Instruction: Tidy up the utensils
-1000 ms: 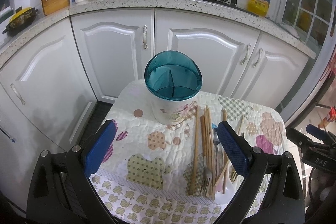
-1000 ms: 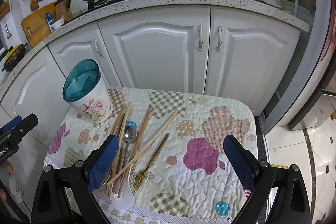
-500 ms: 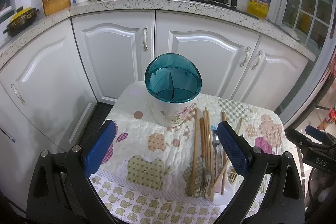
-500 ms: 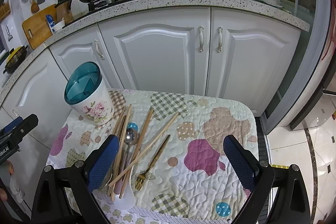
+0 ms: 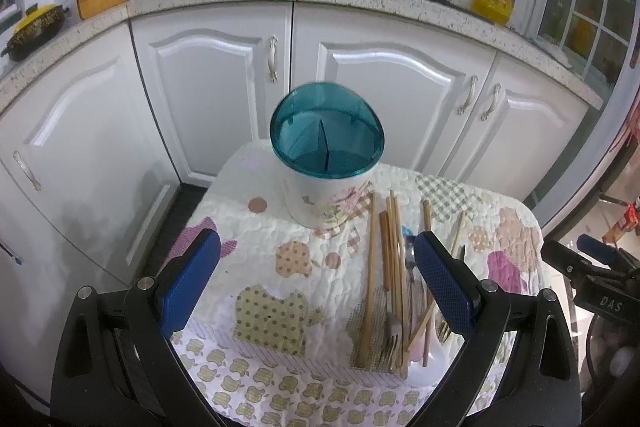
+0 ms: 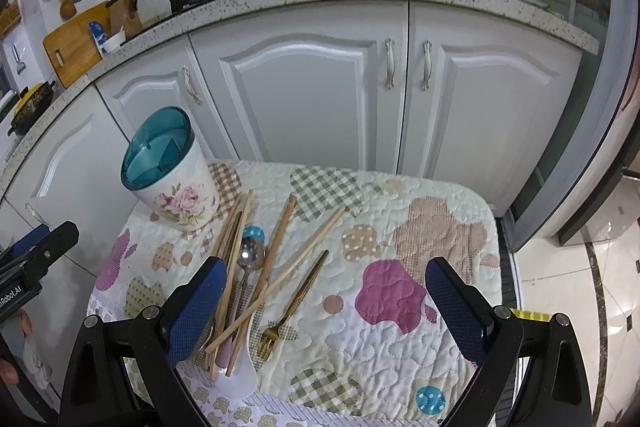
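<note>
The chopsticks (image 6: 276, 251) at 3 o'clock of the holder (image 6: 172, 179) look light, stiff, slippery; mid-shaft suits best; left gripper (image 5: 316, 287) and right gripper (image 6: 326, 307) gape, empty.

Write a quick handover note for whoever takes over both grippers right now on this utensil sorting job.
Left gripper: open, empty, hovering above the quilted table.
Right gripper: open, empty, above the utensil pile.
Utensil holder with teal divided top: upright at the table's far left corner, looks empty.
Chopsticks, metal spoon and gold fork lie loose beside it.
Done: nothing sorted yet.
Left: move every utensil into the holder.
</note>
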`<state>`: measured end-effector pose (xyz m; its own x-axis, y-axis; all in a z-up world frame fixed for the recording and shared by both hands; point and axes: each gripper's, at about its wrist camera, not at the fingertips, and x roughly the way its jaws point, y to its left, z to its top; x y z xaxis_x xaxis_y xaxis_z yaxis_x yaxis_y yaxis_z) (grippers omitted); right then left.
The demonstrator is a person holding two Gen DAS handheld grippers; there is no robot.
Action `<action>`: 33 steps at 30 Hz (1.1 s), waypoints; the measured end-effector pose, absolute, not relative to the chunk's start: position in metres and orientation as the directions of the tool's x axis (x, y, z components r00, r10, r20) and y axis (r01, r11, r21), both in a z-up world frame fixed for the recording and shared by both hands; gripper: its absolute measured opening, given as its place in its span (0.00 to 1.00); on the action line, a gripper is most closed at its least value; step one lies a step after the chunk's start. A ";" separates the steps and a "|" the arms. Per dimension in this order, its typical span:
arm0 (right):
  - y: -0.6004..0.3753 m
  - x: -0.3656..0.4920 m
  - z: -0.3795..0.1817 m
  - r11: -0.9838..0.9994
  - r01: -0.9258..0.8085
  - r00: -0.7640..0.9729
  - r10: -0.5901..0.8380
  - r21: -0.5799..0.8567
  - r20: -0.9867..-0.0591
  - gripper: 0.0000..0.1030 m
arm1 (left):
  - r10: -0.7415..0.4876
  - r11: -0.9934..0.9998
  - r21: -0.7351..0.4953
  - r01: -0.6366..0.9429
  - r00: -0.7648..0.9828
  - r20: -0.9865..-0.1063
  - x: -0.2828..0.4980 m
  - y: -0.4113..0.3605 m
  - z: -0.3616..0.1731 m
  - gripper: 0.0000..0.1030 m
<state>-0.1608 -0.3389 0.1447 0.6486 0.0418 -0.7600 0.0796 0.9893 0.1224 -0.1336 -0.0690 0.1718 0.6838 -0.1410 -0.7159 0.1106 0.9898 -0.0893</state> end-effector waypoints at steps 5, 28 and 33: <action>-0.336 -0.150 0.126 0.994 0.044 0.626 0.053 0.103 -0.778 0.87 | -0.145 0.989 -0.090 0.117 0.653 -0.743 -0.123 -0.074 0.149 0.95; -0.358 -0.031 0.019 0.962 0.067 0.430 0.211 0.264 -0.878 0.30 | -0.187 0.974 -0.101 0.203 0.469 -0.863 -0.040 -0.130 0.038 0.60; -0.356 -0.022 0.019 0.966 0.036 0.437 0.214 0.255 -0.873 0.15 | -0.219 0.968 -0.136 0.210 0.448 -0.867 -0.037 -0.134 0.025 0.40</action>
<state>-0.0220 -0.3563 0.0195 0.4374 0.2137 -0.8735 0.0364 0.9664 0.2546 -0.0370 -0.1342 0.0252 0.4483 -0.2190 -0.8666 0.2105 0.9681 -0.1358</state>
